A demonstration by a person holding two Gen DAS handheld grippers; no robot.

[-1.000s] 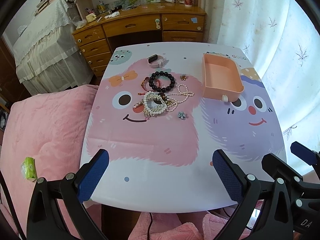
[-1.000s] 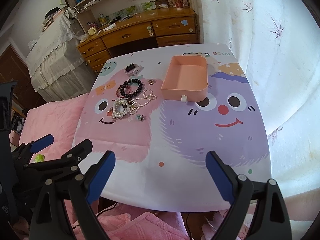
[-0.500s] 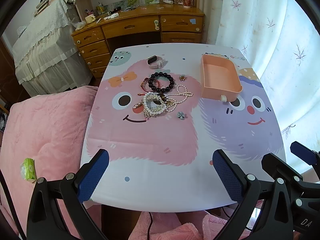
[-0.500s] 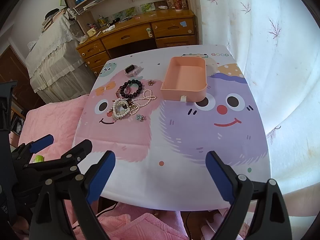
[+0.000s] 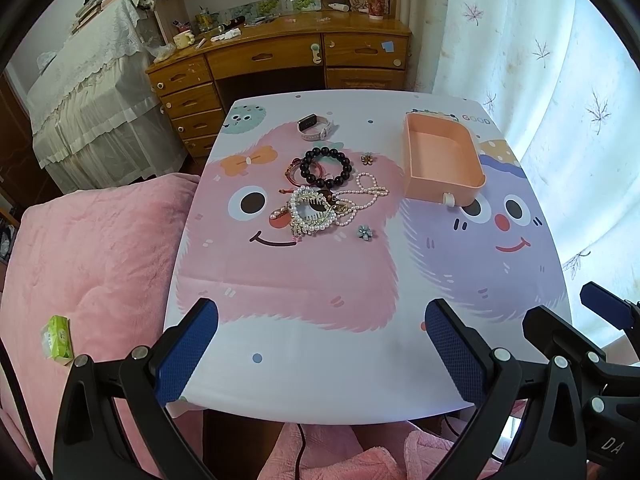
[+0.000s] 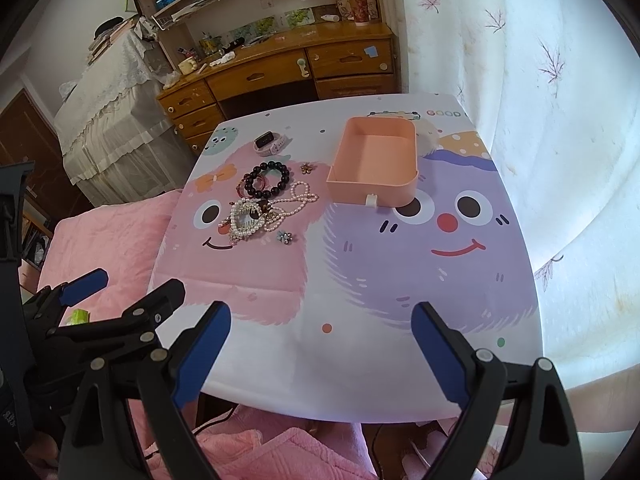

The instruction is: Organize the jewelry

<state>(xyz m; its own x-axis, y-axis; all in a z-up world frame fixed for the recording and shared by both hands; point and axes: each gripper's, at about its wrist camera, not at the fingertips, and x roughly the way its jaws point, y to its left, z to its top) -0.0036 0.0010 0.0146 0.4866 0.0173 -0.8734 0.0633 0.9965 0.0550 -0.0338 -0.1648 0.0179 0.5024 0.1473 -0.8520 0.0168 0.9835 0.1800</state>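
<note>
Nearest, 6 o'clock: left gripper point(image 5: 322, 344) over table's near edge, jaws spread wide, nothing between blue pads. Right gripper point(image 6: 320, 344) likewise wide, nothing held; seen alongside at 3 o'clock in left wrist view. Both well short of the jewelry.

Table point(image 5: 320, 384) w/ cartoon-monster cover, pink monster at 9 o'clock half, purple at 3 o'clock half. Pink blanket point(image 5: 92, 264) beside table at 9 o'clock, small green packet point(image 5: 57, 338) lying on it.

Mid-table, approx 12 o'clock from left gripper: small blue flower brooch point(image 5: 365, 232) lying alone. Just beyond, tangled heap: pearl bracelets w/ hair comb point(image 5: 310, 212), pearl necklace point(image 5: 362, 196) trailing toward 2 o'clock. Touching heap on far side: black bead bracelet point(image 5: 326, 166), red cord bracelet point(image 5: 294, 172) at its 9 o'clock. Gold flower brooch point(image 5: 367, 159) apart, at 3 o'clock of black beads.

Peach tray point(image 5: 442, 184) at 1 o'clock, upright, nothing inside, near necklace end but not touching.

Farther: pink smartwatch point(image 5: 315, 127) near table's far edge.

Beyond table, 12 o'clock: wooden desk point(image 5: 280, 52), cluttered top. White curtain point(image 5: 540, 80) at 2 o'clock.
</note>
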